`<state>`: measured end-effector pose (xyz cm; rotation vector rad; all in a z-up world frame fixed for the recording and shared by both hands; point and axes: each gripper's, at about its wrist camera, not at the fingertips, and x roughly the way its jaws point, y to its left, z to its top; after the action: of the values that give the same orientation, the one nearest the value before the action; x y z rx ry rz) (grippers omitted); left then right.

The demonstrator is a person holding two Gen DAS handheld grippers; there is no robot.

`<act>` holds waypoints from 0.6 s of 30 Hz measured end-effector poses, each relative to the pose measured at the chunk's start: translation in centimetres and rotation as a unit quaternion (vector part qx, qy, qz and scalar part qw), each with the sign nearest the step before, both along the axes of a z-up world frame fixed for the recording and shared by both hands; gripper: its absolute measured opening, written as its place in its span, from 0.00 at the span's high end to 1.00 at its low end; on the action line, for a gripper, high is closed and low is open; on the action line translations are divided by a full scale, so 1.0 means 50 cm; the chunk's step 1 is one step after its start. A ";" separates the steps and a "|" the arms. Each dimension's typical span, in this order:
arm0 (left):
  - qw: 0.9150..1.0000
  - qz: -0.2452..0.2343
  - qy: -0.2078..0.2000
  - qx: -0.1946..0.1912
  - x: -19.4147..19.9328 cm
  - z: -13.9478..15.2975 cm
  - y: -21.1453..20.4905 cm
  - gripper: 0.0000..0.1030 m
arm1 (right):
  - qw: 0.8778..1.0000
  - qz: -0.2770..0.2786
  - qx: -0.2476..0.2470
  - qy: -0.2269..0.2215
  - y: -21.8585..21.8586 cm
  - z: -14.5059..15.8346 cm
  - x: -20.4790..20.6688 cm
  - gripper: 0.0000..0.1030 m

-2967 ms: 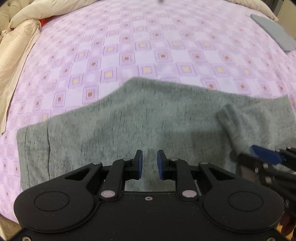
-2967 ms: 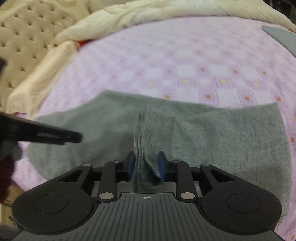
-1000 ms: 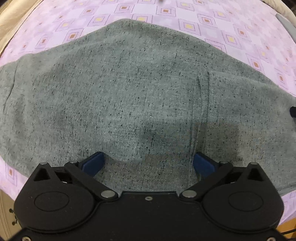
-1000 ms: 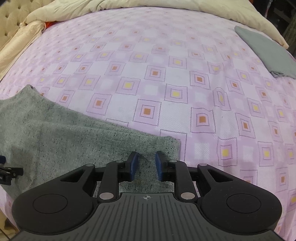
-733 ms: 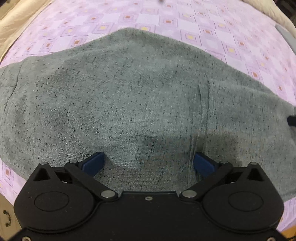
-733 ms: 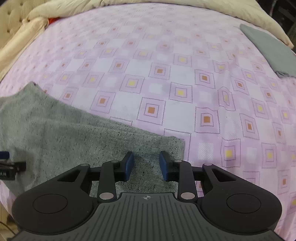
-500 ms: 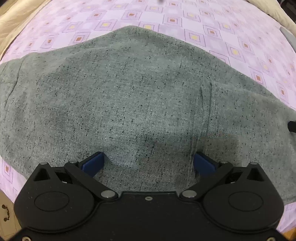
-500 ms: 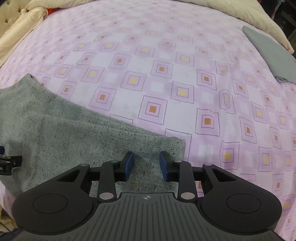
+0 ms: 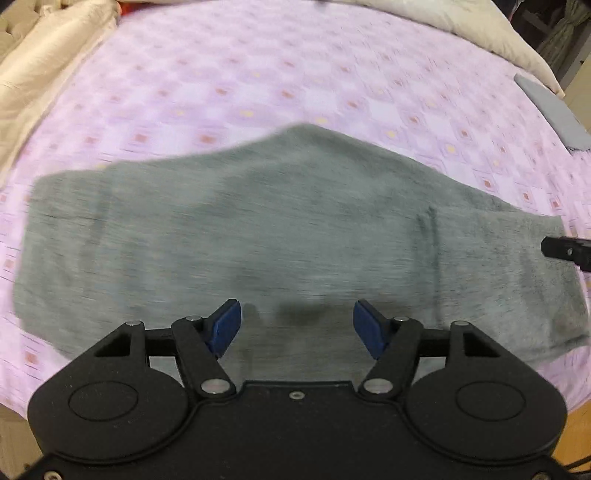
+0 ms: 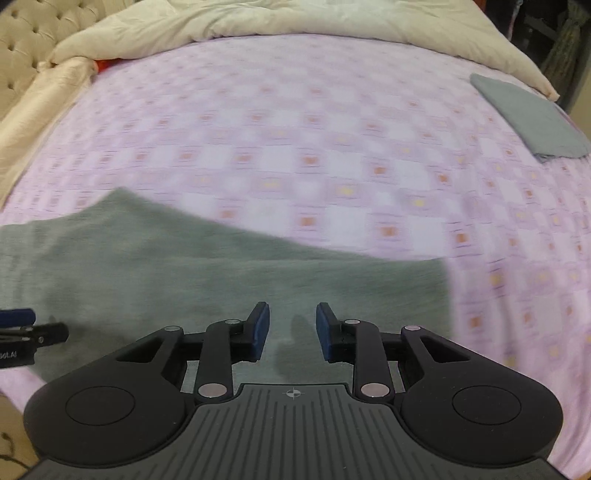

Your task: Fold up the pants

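Observation:
The grey pants [image 9: 258,229] lie folded flat on the purple checked bedsheet [image 9: 258,85], near the bed's front edge. My left gripper [image 9: 296,328] is open and empty, raised above the pants' near middle. My right gripper [image 10: 291,330] is open and empty above the pants' right end [image 10: 221,273]. The right gripper's tip shows at the right edge of the left wrist view [image 9: 567,253]. The left gripper's tip shows at the left edge of the right wrist view [image 10: 22,325]. Both views are motion-blurred.
A folded grey cloth [image 10: 528,114] lies at the bed's far right corner. A cream duvet [image 10: 295,26] is bunched along the far side and left. A tufted headboard [image 10: 22,37] stands at the far left. The bed's front edge is just below the pants.
Both grippers have lifted and pulled back from the pants, so more of the bed shows. The right gripper has opened wider and let go of the cloth. The left stays open.

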<state>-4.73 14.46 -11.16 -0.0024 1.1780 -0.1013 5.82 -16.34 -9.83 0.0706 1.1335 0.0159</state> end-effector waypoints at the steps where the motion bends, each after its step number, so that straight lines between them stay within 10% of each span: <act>1: 1.000 -0.002 -0.004 0.005 -0.005 0.008 0.023 0.32 | 1.000 0.005 0.004 0.001 0.030 -0.001 -0.006 0.73; 18: 0.998 0.052 -0.001 0.020 0.041 0.015 0.375 0.32 | 0.991 0.049 -0.047 0.113 0.269 -0.136 -0.026 0.82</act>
<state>-2.67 33.21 -10.39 -0.0285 1.1760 0.0140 4.50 -2.87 -16.65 -0.0685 1.3618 0.0437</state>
